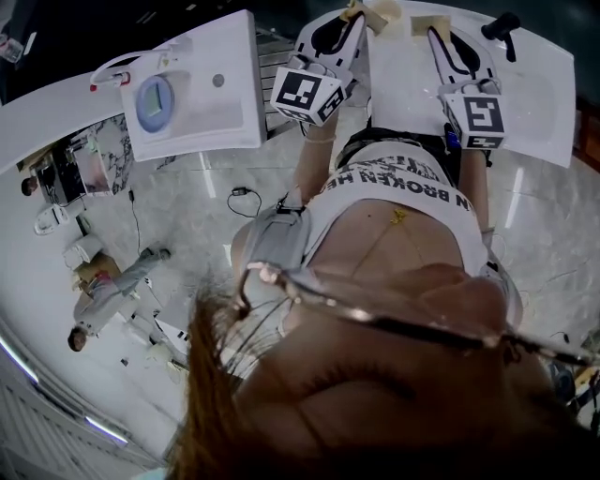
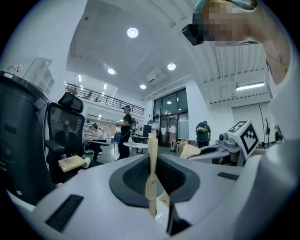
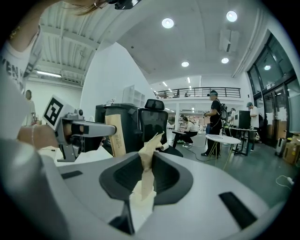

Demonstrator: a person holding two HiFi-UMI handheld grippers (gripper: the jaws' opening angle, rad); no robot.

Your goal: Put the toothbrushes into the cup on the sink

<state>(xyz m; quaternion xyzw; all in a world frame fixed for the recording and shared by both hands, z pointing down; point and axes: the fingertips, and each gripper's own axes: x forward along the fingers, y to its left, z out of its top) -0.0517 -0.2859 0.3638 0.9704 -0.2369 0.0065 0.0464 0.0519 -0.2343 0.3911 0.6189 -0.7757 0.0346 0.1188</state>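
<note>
Each gripper holds a flat beige paper-wrapped toothbrush. In the left gripper view the left gripper [image 2: 152, 161] is shut on its wrapped toothbrush [image 2: 151, 173], which stands edge-on between the dark pads. In the right gripper view the right gripper [image 3: 148, 161] is shut on a crumpled wrapped toothbrush [image 3: 146, 168]. From the head view, the left gripper [image 1: 361, 13] and right gripper [image 1: 434, 28] point away, side by side, over a white counter [image 1: 534, 84]. A white sink [image 1: 202, 89] with a pale blue round cup [image 1: 155, 101] lies to their left. What is inside the wrappers is hidden.
A dark faucet-like piece [image 1: 502, 23] sits at the counter's far edge. The marble floor [image 1: 187, 216] carries a cable [image 1: 246, 197], and people [image 1: 108, 291] are at the left. A black office chair [image 3: 154, 124], tables and standing people [image 3: 213, 122] fill the hall.
</note>
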